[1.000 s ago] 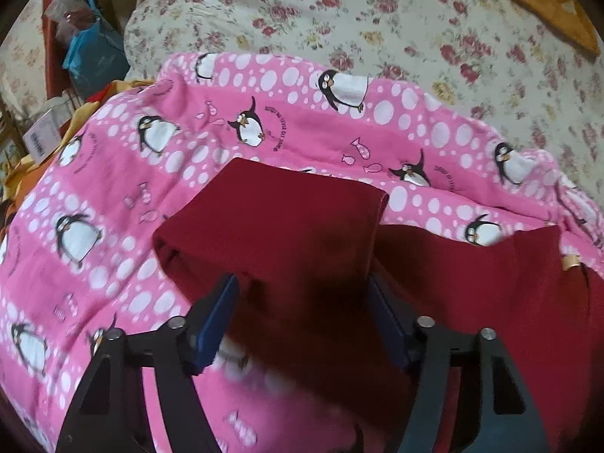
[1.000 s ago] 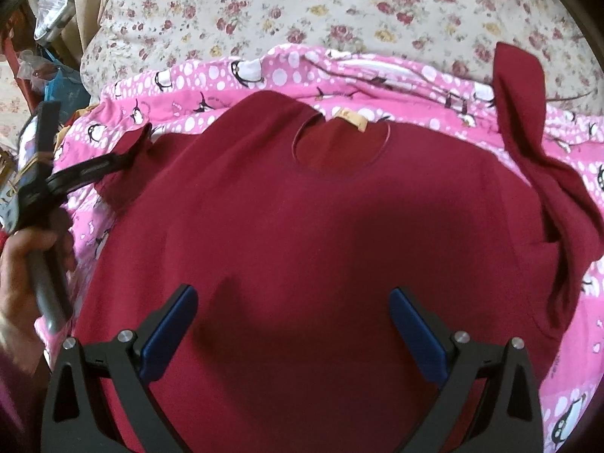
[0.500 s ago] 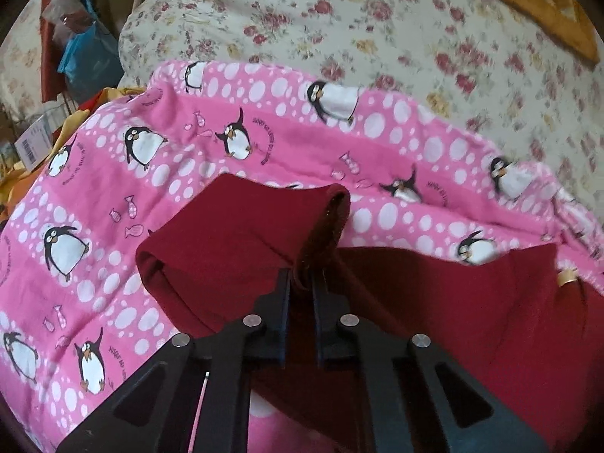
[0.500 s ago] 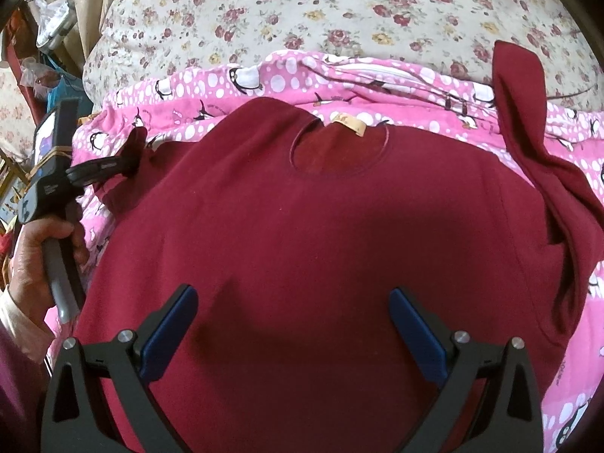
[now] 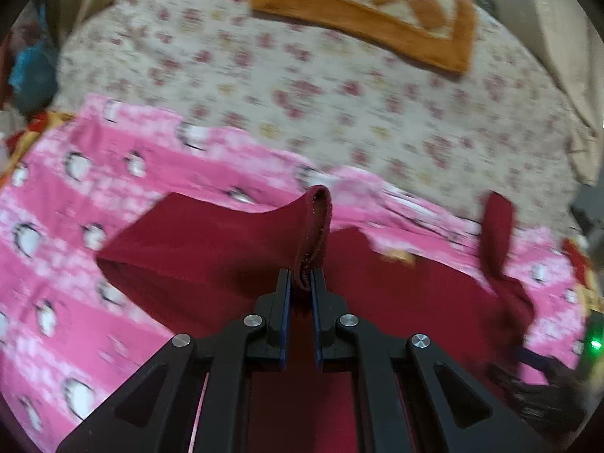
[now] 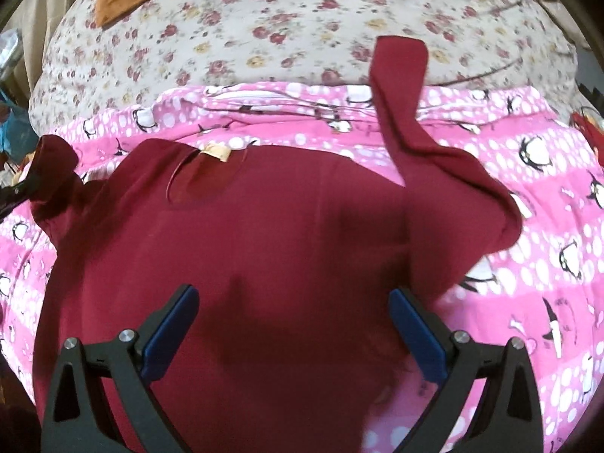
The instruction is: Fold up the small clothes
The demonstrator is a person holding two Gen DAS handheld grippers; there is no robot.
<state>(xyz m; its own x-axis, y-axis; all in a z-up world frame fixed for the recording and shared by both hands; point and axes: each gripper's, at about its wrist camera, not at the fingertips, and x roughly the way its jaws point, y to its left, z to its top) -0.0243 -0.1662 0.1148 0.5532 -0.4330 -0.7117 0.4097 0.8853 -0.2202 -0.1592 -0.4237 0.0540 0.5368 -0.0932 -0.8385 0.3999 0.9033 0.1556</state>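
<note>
A dark red long-sleeved shirt (image 6: 271, 249) lies face down on a pink penguin blanket (image 6: 536, 271), its neck label (image 6: 215, 151) toward the far side. My left gripper (image 5: 301, 283) is shut on the cuff of the shirt's left sleeve (image 5: 211, 241) and holds it lifted off the blanket; the lifted sleeve also shows in the right wrist view (image 6: 53, 166) at the left edge. My right gripper (image 6: 294, 324) is open and empty above the shirt's lower body. The right sleeve (image 6: 404, 87) stretches up and away over the blanket's far edge.
The blanket lies on a bed with a floral cover (image 6: 302, 19). An orange checked mat (image 5: 370, 7) lies at the far side of the bed. Clutter with a blue bag (image 5: 30, 75) stands off the bed's left side.
My left gripper closed on the left sleeve's cuff and lifted it, swinging rightward. My right gripper stayed open and shifted its view a little to the right.
</note>
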